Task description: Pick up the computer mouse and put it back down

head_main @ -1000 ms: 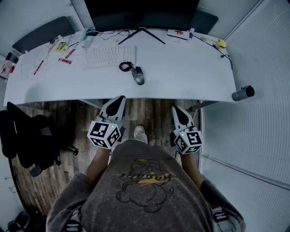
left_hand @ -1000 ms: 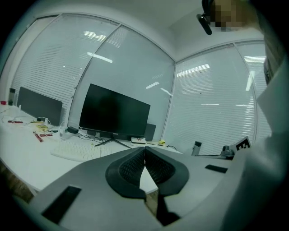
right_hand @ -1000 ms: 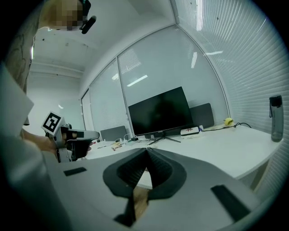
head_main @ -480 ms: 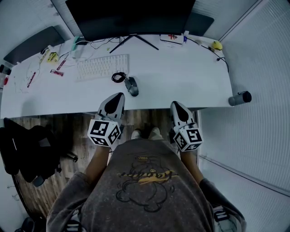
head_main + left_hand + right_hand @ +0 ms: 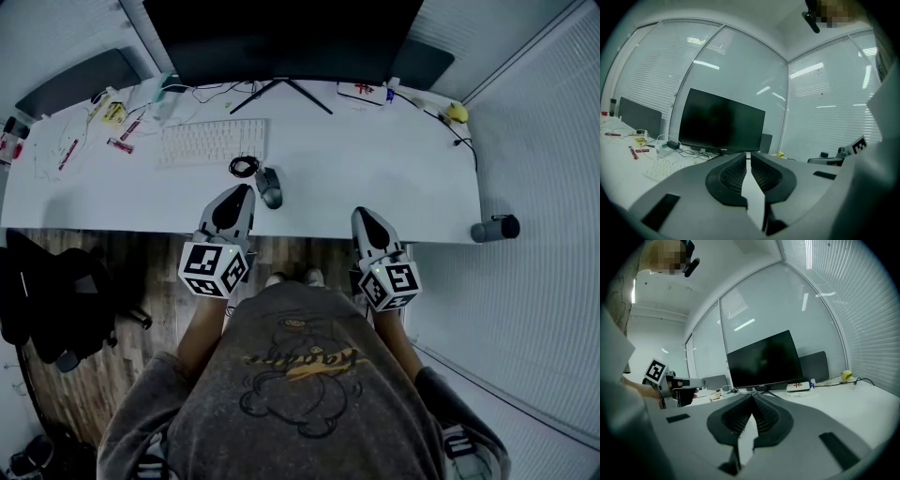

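Holding the jaws of left gripper (image 5: 244,193) and right gripper (image 5: 362,216) clenched, with nothing in either. Heading for the computer mouse (image 5: 270,187), near the tabletop (image 5: 394,178) front edge, just beyond the left gripper's tip and beside a coiled cable (image 5: 244,166). Could shove it along if arriving with jaws clenched, or snag the cable when lifting. Compared with a second ago: reaching over the front edge instead of hanging above the floor (image 5: 122,272), and much nearer the mouse.

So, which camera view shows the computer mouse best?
The head view: the computer mouse lies in full sight on the white desk, just right of the keyboard. Neither gripper view shows it: the near part of the desk is hidden there.
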Demonstrator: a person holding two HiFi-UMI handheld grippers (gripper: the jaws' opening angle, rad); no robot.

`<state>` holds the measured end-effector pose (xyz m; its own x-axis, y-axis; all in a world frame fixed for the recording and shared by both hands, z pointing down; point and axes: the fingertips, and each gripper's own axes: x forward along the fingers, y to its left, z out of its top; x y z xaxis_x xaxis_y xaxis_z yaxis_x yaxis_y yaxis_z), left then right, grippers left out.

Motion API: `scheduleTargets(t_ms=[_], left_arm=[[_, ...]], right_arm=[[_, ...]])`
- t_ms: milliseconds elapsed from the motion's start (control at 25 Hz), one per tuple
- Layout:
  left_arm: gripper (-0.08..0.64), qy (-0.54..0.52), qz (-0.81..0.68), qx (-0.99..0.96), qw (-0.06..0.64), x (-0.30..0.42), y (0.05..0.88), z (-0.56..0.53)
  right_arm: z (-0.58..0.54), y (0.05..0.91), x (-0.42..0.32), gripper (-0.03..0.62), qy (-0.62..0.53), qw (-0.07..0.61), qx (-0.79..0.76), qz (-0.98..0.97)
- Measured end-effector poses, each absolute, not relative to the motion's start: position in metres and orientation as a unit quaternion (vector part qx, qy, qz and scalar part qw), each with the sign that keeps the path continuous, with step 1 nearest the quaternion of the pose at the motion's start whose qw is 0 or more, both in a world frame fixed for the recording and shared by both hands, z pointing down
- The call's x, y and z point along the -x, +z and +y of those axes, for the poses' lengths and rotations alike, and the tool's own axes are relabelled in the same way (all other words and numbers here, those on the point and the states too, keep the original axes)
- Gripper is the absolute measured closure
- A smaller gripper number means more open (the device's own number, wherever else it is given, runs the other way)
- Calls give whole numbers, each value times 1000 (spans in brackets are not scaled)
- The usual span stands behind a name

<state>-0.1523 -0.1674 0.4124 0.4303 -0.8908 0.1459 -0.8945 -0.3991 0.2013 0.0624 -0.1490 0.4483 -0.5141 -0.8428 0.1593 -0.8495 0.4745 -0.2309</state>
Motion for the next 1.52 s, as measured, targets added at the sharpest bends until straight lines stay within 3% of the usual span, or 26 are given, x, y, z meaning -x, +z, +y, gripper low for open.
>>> scheduleTargets(t_ms=[120, 520, 760, 1520], left_arm=[[530, 8, -537, -834, 128, 151, 415, -168], [353, 24, -539, -832, 132, 144, 425, -181], [241, 48, -540, -822, 175, 138, 457, -198], [209, 202, -565, -761, 247, 131, 603, -249]], right_arm=[[-153, 450, -63, 586, 143, 10, -488, -861], [-160, 453, -69, 586, 146, 9, -481, -864], [-164, 457, -75, 586, 152, 11, -478, -865], [-168, 472, -105, 586, 168, 27, -495, -852]])
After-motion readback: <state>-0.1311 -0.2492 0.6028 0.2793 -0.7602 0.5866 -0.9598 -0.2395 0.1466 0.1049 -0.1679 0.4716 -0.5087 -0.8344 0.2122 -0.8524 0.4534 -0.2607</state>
